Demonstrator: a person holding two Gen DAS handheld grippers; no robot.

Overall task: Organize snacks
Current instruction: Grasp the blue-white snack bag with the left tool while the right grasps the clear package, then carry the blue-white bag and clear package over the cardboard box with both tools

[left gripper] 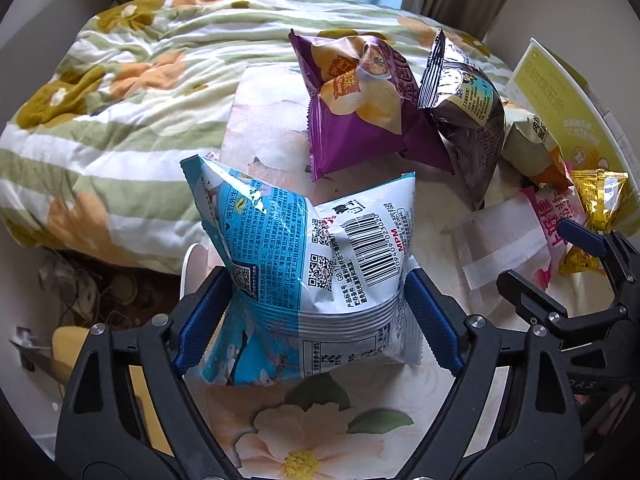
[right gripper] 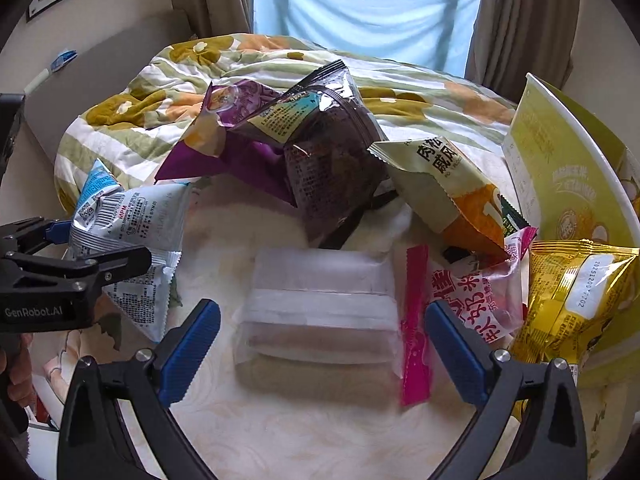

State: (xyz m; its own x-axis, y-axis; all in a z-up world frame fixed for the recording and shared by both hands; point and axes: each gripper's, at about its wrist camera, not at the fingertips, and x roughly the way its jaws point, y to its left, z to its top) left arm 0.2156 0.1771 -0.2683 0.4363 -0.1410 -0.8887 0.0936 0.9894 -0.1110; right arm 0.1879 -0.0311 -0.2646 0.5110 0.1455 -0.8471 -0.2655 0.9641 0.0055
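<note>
Right edge is crowded: the yellow-green carton (right gripper: 560,184) is cut off by the lens rim, and the gold packet (right gripper: 568,304) leaning on it is half behind the right tongs' finger. The pink-edged packet (right gripper: 474,304) is partly buried under the beige-orange packet (right gripper: 444,196); its print only partly reads. The dark brown packet (right gripper: 332,156) overlaps the purple chip bag (right gripper: 208,152), hiding most of that bag in the right wrist view. Floor clutter left of the bed in the left wrist view is too dim to name.

Snacks sit on a floral sheet (left gripper: 316,432), bed quilt (left gripper: 104,112) bunched behind and to the left. Open room is the bare sheet in the near foreground and between the blue-white bag and the clear packet; the back and right side are packed.

Left tongs (left gripper: 316,316) point steeply down, blue pads on both sides of the blue-white snack bag (left gripper: 316,264), pinching its lower crimped part, which is creased between them. Bag stands upright, barcode facing the camera.

Right tongs (right gripper: 328,348) also tilt down, spread wide over the clear-wrapped roll packet (right gripper: 320,320), pads apart from it on both sides; its pink sealed edge (right gripper: 416,328) lies just inside the right-side pad. A hand (right gripper: 16,368) shows at the left edge, gripping the left tool's handle.
</note>
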